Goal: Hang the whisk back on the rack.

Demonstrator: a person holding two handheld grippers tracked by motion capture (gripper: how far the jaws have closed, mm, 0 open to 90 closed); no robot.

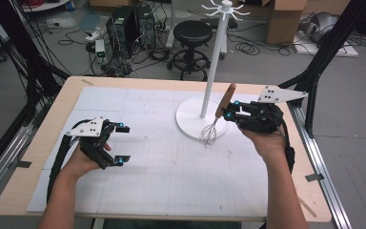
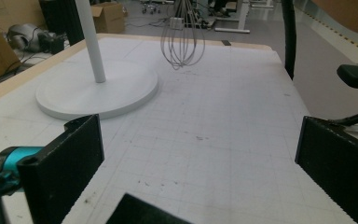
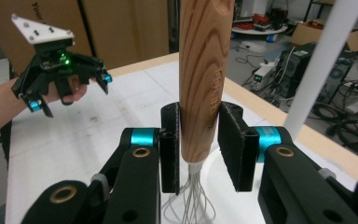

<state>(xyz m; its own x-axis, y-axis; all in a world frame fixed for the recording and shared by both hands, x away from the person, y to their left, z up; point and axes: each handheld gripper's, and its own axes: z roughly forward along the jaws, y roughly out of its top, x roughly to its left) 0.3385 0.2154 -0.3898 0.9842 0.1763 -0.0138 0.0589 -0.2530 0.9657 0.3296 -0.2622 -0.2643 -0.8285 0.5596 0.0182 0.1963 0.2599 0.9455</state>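
Two grippers over the white gridded tabletop (image 1: 138,157): left gripper (image 1: 119,143) nearest, at the left side, fingers (image 2: 63,170) spread wide with nothing between them, hovering just above the mat. Farther in on the right, right gripper (image 1: 229,113) with fingers (image 3: 170,140) clamped on the wooden handle of a whisk (image 1: 218,114), wire loops hanging down over the edge of the round white base of the stand (image 1: 208,83), handle tilted up and away

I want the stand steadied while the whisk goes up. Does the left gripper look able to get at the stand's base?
Probably yes: the left gripper is open and holds nothing, and bare mat lies between it and the stand's base. The whisk hangs just beside it.
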